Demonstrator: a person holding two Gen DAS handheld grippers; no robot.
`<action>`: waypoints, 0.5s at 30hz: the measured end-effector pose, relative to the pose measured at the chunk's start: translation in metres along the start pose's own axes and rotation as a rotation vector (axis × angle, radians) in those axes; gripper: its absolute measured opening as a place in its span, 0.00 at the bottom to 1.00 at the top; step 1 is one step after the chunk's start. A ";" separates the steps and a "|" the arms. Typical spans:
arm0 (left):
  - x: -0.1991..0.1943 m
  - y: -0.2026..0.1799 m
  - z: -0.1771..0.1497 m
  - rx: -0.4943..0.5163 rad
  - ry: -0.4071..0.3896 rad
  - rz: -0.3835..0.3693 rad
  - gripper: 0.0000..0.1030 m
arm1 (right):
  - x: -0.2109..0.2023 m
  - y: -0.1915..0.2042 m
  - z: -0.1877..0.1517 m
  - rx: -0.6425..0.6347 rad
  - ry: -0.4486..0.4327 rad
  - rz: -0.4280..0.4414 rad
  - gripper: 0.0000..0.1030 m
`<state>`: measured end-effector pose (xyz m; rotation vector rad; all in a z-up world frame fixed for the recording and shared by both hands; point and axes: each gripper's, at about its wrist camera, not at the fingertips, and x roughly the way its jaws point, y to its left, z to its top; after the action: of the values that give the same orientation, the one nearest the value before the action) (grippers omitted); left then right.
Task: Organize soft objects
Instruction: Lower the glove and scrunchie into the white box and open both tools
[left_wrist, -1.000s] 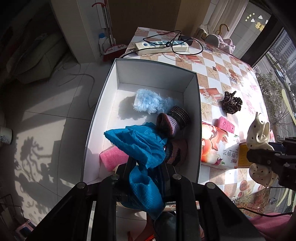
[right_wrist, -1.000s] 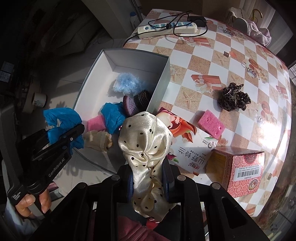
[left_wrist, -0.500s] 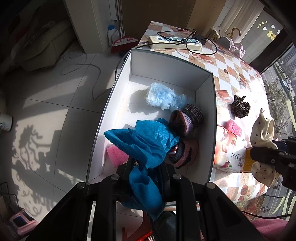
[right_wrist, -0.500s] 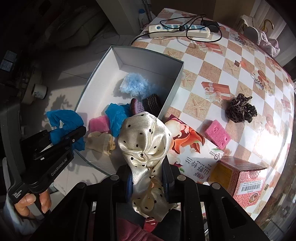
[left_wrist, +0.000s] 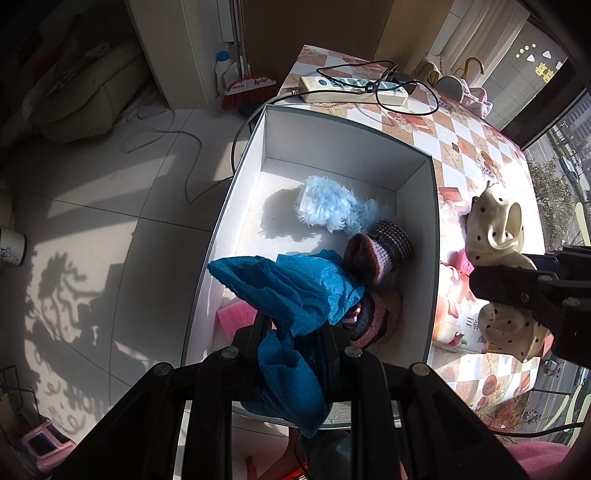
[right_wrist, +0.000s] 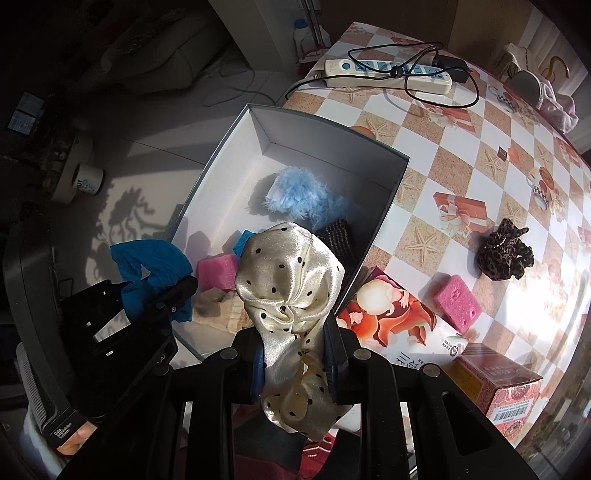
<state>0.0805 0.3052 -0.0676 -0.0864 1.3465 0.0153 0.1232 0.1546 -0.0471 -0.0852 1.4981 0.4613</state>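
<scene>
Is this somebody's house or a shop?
Probably somebody's house. There's a table with a checkered cloth holding a power strip, a red broom and a bottle on the tiled floor, and a cushioned seat nearby.

This is a lived-in home, a sunlit room by a big window. The tabletop (right_wrist: 461, 155) wears a checkered oilcloth printed with starfish and cups, with a power strip (right_wrist: 388, 74) and its tangled cord near the far edge. Beyond that edge, on the pale tiled floor (left_wrist: 92, 206), a red broom (left_wrist: 249, 92) and a detergent bottle (left_wrist: 221, 68) stand against a white cabinet, with a cushioned sofa (left_wrist: 81, 92) farther off.
</scene>
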 end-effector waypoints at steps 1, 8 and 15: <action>0.000 0.000 0.001 0.001 -0.001 0.002 0.23 | 0.001 0.000 0.002 -0.002 0.000 0.000 0.25; 0.000 0.000 0.007 0.012 -0.015 0.000 0.43 | 0.006 0.003 0.015 0.004 -0.007 -0.002 0.25; 0.008 0.003 0.012 -0.002 0.054 -0.029 0.83 | -0.004 0.005 0.025 0.030 -0.068 0.021 0.82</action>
<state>0.0940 0.3088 -0.0728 -0.1088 1.3986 -0.0102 0.1452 0.1668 -0.0403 -0.0297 1.4399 0.4545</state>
